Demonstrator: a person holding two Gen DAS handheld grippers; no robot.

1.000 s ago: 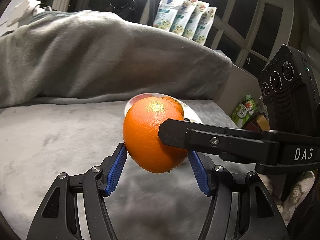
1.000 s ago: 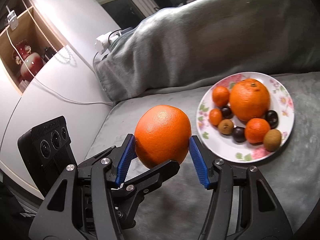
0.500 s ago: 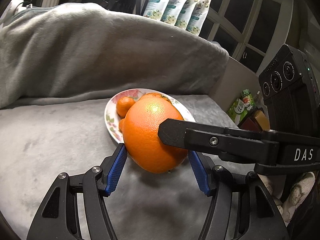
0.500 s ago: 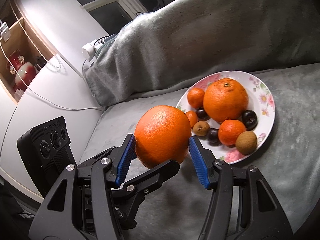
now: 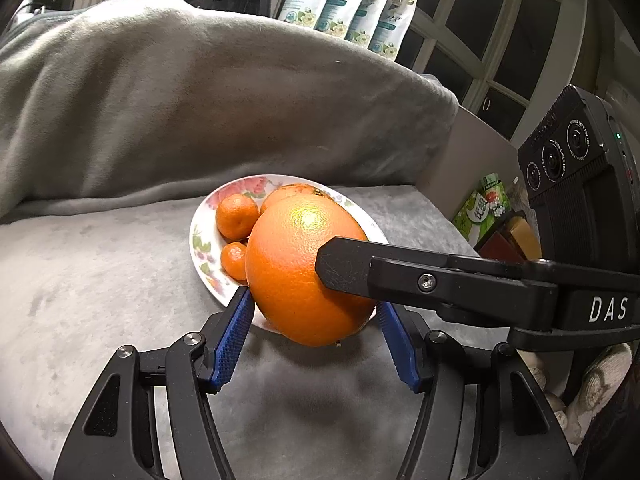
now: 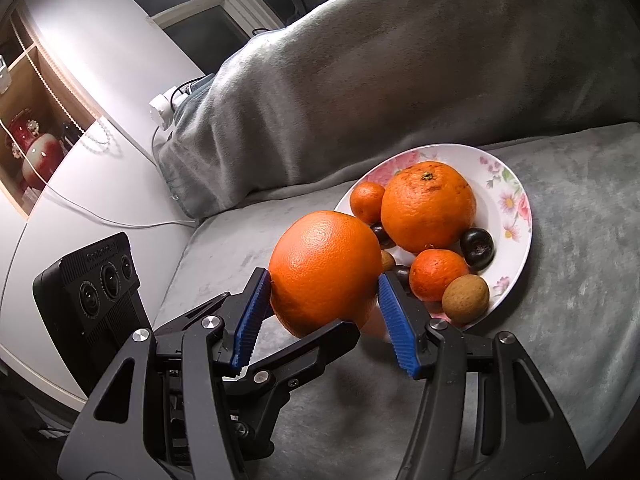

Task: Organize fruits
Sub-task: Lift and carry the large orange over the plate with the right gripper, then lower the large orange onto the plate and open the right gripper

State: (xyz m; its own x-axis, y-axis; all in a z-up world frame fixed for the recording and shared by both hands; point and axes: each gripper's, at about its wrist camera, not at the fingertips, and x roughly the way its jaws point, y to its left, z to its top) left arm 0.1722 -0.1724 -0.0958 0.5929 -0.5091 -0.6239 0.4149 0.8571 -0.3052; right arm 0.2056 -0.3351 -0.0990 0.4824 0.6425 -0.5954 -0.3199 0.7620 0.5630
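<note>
Lettering "DAS" on right claw (image 5: 352, 272) (both claws pinching one orange (image 5: 308, 268), left claw (image 5: 316, 340)).

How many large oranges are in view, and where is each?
2. One large orange is held off the couch between both grippers' jaws, just short of the floral plate. The other sits on the plate among smaller fruit, which may hide more.
</note>
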